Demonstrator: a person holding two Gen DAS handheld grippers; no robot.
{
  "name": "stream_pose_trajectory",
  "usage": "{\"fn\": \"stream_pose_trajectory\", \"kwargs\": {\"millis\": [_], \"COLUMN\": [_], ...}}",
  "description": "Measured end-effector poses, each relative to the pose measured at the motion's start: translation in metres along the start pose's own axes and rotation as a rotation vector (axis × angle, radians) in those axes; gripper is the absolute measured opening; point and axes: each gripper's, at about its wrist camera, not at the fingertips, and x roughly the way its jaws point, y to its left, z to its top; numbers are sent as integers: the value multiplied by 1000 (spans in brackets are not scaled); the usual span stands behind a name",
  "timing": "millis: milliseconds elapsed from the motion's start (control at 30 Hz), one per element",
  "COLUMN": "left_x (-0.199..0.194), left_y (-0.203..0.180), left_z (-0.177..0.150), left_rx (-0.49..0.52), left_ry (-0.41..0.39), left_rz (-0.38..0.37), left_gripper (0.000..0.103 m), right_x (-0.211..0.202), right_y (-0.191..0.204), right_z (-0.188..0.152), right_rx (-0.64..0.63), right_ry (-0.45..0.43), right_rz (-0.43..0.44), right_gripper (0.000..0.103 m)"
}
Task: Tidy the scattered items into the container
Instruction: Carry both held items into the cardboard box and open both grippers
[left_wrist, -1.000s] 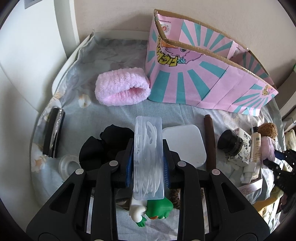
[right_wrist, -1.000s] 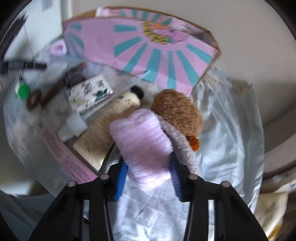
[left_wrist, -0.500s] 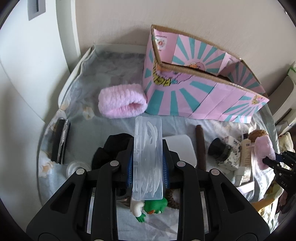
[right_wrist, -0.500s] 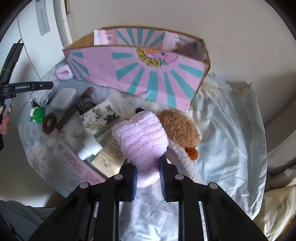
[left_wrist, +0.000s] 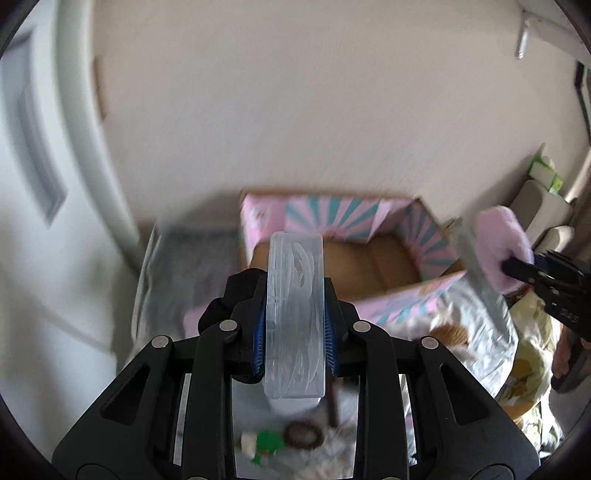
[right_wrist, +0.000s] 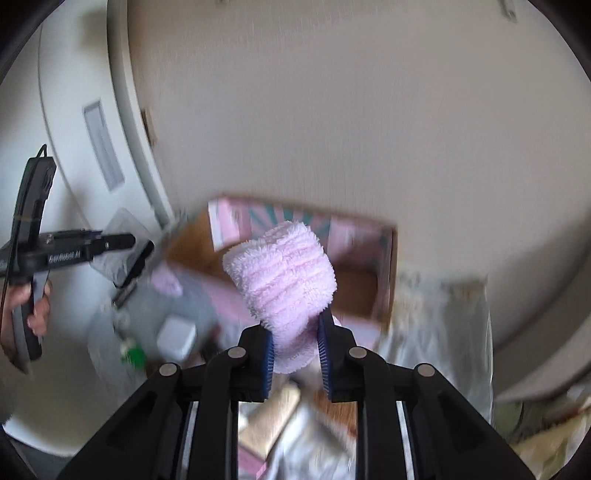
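Observation:
My left gripper (left_wrist: 294, 328) is shut on a clear plastic case (left_wrist: 295, 310) and holds it upright in the air, in front of the open pink and teal cardboard box (left_wrist: 384, 254). The box's brown inside shows, with nothing visible in it. My right gripper (right_wrist: 295, 350) is shut on a fluffy pink cloth (right_wrist: 284, 277), lifted above the table before the same box (right_wrist: 362, 280). In the left wrist view, the right gripper (left_wrist: 517, 267) and its pink cloth (left_wrist: 498, 243) hang at the right of the box. The left gripper (right_wrist: 129, 242) shows at the left in the right wrist view.
On the cloth-covered table lie a green toy (left_wrist: 267, 441), a brown hair tie (left_wrist: 304, 437), a white square case (right_wrist: 176, 334), a second pink cloth (right_wrist: 166, 282) left of the box, and a brown plush (left_wrist: 452, 334). A wall stands close behind the box.
Both grippers have risen from the table with their loads, so the box is now seen from above. The right gripper's jaws closed on the pink cloth and lifted it off the brown plush.

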Motion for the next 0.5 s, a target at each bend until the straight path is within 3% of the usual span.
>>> {"fn": "stream_pose_trajectory", "kwargs": {"millis": [133, 300, 500], "left_x": [29, 92, 145], "left_y": [-14, -30, -28], "left_z": [35, 57, 50], "left_rx": [53, 82, -18], "left_ry": [10, 87, 208], "left_rz": [-1, 48, 101], "left_gripper": [23, 23, 23], "right_x": [25, 78, 124], "right_y": [3, -2, -10], "right_z": [32, 48, 47], "right_rx": [-39, -25, 14], "right_ry": [6, 102, 223], "right_rz": [-40, -82, -126], "right_gripper": [19, 19, 19]}}
